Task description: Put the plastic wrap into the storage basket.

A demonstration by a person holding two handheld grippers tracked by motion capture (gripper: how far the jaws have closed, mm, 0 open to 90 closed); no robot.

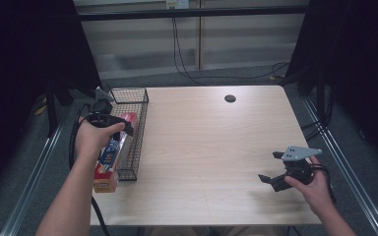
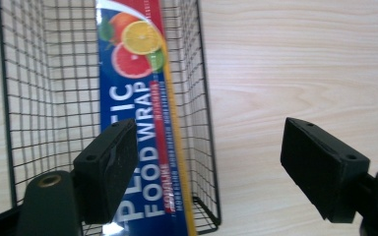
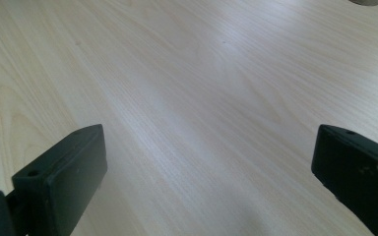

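High view: a pale wooden table (image 1: 211, 147) with a narrow black wire basket (image 1: 133, 101) along its edge at nine o'clock. A long box of food wrap (image 1: 112, 153) lies lengthwise in the basket, its near end jutting out past the basket's near end toward seven o'clock. The left gripper (image 1: 120, 129) is held above the box, roughly over its middle; from this angle, contact with the box cannot be judged. The right gripper (image 1: 270, 168) hovers low over bare tabletop at four o'clock, well apart from the basket, beneath its grey three-cornered plate (image 1: 301, 153). A dark round grommet (image 1: 230, 98) sits at twelve o'clock.

Left gripper view: jaws spread wide and holding nothing, one jaw over the food wrap (image 2: 138, 98) inside the wire basket (image 2: 49, 98), the other over bare wood outside it.

Right gripper view: jaws likewise wide apart and empty, with plain tabletop (image 3: 192, 98) between them.
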